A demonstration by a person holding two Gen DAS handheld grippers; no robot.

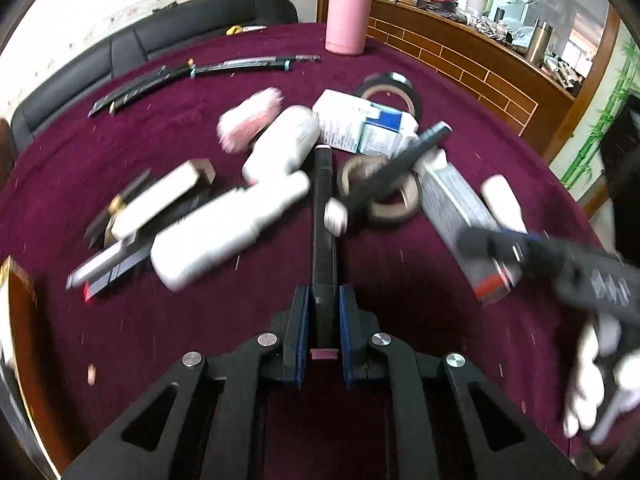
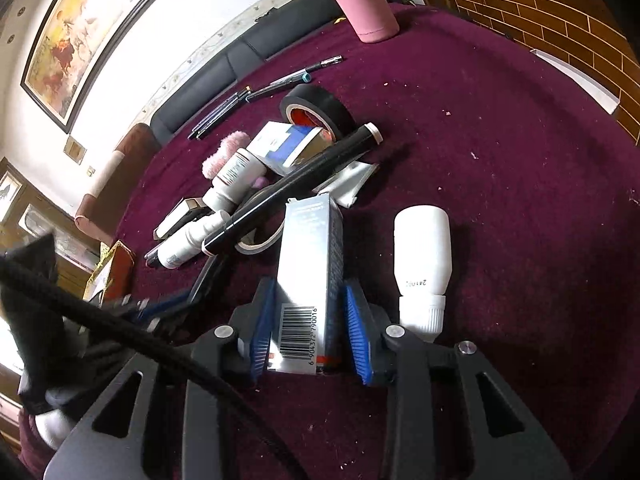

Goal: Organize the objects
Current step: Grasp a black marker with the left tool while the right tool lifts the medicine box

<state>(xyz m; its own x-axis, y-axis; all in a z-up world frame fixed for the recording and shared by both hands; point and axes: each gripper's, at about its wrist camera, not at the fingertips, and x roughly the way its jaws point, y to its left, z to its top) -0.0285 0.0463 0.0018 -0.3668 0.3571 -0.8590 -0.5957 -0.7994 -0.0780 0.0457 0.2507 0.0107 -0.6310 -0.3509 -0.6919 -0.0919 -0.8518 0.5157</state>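
Observation:
My left gripper (image 1: 324, 294) is shut on a black marker (image 1: 323, 216) with a pink end cap; the marker points forward over the maroon table (image 1: 160, 320). A second black marker (image 1: 400, 168) lies slanted across tan tape rolls (image 1: 384, 204). In the right wrist view my right gripper (image 2: 309, 286) has its blue pads (image 2: 262, 320) pressed on both sides of an upright silver box (image 2: 308, 248) with a barcode. The same gripper (image 1: 500, 248) and silver box (image 1: 456, 200) appear blurred at the right of the left wrist view.
A white bottle (image 2: 422, 256) lies right of the silver box. The pile behind holds white bottles (image 1: 208, 240), a blue-white carton (image 1: 360, 124), a black tape roll (image 2: 316, 108) and a pink fluffy item (image 1: 248, 120). Pens (image 1: 208, 68) and a pink flask (image 1: 347, 12) stand farther back.

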